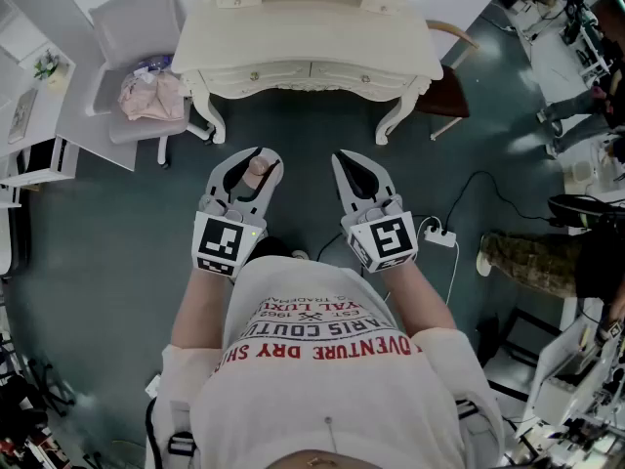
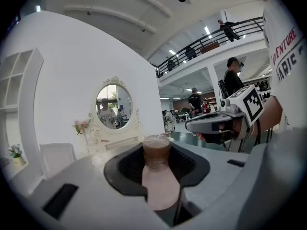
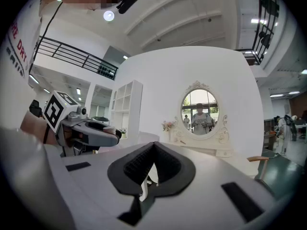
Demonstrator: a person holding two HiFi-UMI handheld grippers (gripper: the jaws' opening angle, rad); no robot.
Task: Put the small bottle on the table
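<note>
A small pinkish bottle (image 1: pixel 255 173) with a brown cap (image 2: pixel 156 150) stands upright between the jaws of my left gripper (image 1: pixel 256 160), which is shut on its body (image 2: pixel 160 183). My right gripper (image 1: pixel 339 158) hangs beside it, shut and empty; in the right gripper view its black pads (image 3: pixel 158 164) meet at the tip. Both grippers are held over the dark floor, a short way in front of the cream dressing table (image 1: pixel 322 32). That table's oval mirror (image 2: pixel 113 106) shows ahead of the bottle, and the right gripper (image 2: pixel 213 122) is off to its side.
A grey chair (image 1: pixel 137 27) with a pink cloth on it stands left of the table, and a wooden chair (image 1: pixel 451 86) stands to its right. A white power strip (image 1: pixel 439 234) and its cable lie on the floor to my right. White shelving (image 1: pixel 34 154) lines the left wall.
</note>
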